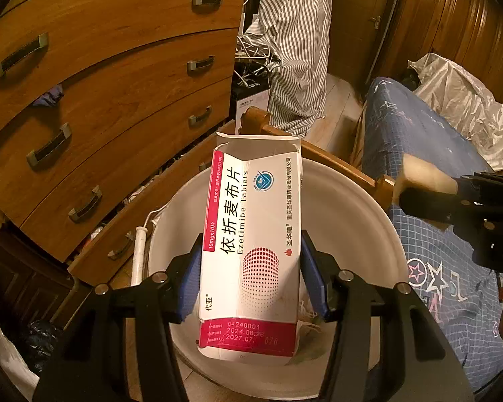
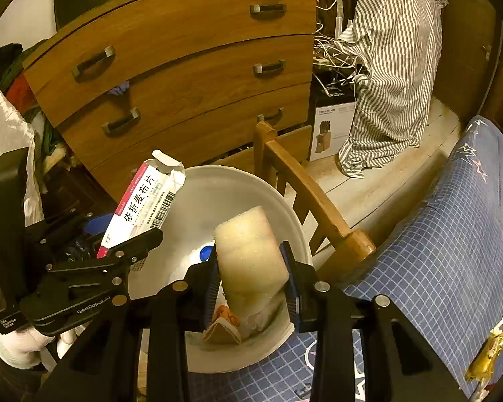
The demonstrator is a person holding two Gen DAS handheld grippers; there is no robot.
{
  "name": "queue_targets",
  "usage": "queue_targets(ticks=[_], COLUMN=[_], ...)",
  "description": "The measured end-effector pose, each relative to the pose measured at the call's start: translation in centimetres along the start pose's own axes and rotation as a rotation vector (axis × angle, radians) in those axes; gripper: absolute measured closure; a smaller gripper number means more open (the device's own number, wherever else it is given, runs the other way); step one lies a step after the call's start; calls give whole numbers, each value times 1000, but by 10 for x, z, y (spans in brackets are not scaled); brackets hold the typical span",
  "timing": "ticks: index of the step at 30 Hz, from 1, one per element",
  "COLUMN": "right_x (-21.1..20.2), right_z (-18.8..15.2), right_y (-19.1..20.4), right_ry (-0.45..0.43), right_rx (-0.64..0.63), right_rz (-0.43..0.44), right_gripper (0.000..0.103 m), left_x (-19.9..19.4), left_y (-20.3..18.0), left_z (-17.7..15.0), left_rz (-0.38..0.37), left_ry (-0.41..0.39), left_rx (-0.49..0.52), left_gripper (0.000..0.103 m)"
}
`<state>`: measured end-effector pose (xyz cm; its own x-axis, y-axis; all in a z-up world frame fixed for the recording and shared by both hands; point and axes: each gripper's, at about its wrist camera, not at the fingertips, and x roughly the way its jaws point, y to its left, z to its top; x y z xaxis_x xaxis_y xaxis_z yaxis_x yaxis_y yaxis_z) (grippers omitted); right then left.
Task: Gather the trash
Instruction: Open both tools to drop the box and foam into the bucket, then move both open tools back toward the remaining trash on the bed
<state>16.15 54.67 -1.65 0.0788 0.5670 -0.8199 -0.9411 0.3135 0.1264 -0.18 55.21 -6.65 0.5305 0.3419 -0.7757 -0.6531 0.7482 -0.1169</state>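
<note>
Foam block (image 2: 248, 251) hides most trash inside white bin (image 2: 198, 184).

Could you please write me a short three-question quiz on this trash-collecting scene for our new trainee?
1. True or false: the left gripper has its jaws closed on the medicine box.
2. What does the right gripper hold? A) a bottle B) a foam block C) a shirt
3. Which container lies below both held items?

Key:
1. True.
2. B.
3. The white bin, which already holds a blue cap and crumpled wrappers.
</note>
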Motion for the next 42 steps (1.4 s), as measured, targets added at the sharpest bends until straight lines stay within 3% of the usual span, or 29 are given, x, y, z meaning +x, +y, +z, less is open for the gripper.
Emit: queue_targets(ticks=[12, 15, 17, 32, 38, 42], right_x=[4, 4, 4, -16, -43, -71], right_z=[1, 1, 0, -9, -45, -90], right_y=[-5, -7, -9, -16, -28, -45], right_ry=[-6, -14, -21, -59, -102, -140], right_rx=[3, 11, 19, 37, 74, 103], right_rz=[8, 20, 26, 43, 54, 35], right_gripper=[68, 56, 54, 54, 54, 52], left_x=[6, 10, 9, 1, -9, -11], left_y=[-2, 0, 4, -2, -25, -56], left_z=[1, 1, 2, -1, -15, -28], left_rz=[15, 35, 43, 43, 10, -25], left_ry=[3, 12, 6, -14, -20, -18], left_rx=[0, -10, -24, -19, 19, 70], left_gripper=[50, 43, 38, 38, 38, 38])
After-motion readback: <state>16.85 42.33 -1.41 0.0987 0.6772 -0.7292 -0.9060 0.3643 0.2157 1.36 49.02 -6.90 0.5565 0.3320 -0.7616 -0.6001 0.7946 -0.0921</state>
